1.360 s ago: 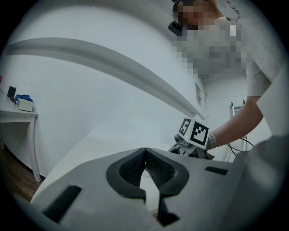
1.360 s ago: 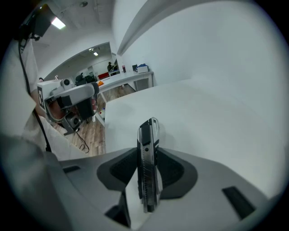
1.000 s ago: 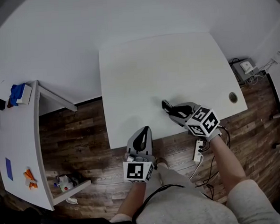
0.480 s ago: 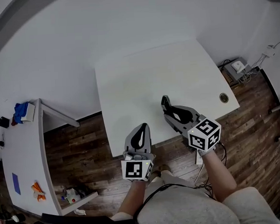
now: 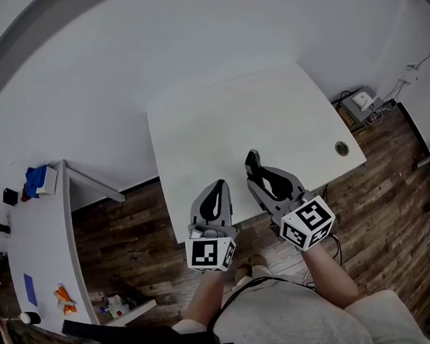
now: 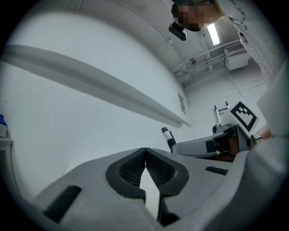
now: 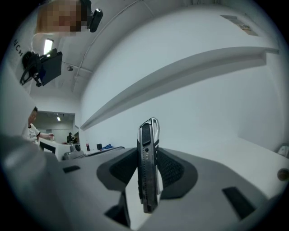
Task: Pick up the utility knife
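Note:
The utility knife point(image 7: 147, 167), dark with a metal loop at its end, stands upright between the pads of my right gripper point(image 7: 148, 169), which is shut on it. In the head view the right gripper point(image 5: 257, 166) hangs over the front edge of the white table point(image 5: 219, 124), the knife's dark tip showing at its fingertips. My left gripper point(image 5: 218, 196) is beside it to the left, at the table's front edge. In the left gripper view the left gripper point(image 6: 145, 168) has its pads touching with nothing between them.
A second white table point(image 5: 41, 244) at the left carries a blue item point(image 5: 34, 179), an orange item point(image 5: 63, 297) and other small things. A power strip and cables point(image 5: 359, 100) lie on the wood floor at the right. A round cable hole point(image 5: 342, 148) sits near the table's right corner.
Both grippers have risen off the table toward the camera. The right gripper has tilted from pointing down at the table to pointing level, with the knife still in its jaws.

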### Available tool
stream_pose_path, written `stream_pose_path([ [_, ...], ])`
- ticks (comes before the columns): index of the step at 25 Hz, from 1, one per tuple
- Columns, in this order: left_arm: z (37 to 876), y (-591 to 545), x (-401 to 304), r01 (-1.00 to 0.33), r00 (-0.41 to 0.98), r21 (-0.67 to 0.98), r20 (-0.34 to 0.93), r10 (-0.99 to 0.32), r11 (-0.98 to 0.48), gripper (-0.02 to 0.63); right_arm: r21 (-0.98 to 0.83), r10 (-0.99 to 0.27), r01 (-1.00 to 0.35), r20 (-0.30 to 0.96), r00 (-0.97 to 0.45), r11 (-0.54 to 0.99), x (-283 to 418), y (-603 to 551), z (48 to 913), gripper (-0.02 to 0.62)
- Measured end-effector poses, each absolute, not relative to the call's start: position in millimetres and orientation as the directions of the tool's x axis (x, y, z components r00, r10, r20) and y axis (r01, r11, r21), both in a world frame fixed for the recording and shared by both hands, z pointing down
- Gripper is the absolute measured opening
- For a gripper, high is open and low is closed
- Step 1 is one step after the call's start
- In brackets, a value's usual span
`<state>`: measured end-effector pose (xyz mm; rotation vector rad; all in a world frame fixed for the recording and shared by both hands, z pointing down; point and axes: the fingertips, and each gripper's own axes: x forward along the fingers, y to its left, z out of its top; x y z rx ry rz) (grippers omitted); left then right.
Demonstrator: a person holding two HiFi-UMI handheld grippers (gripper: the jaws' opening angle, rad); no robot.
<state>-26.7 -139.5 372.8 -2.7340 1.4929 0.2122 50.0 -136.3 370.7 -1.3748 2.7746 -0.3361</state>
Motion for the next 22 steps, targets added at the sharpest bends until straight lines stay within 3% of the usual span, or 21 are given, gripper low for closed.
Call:
stream_pose_path([
  [22, 374.8, -134.6, -35.5, -0.837, 0.534, 0.056, -0.127, -0.836, -0.544, 0.008, -0.214, -0.835, -0.822, 0.041, -0.548, 0.529, 55.8, -140.1, 361.8, 0.137],
])
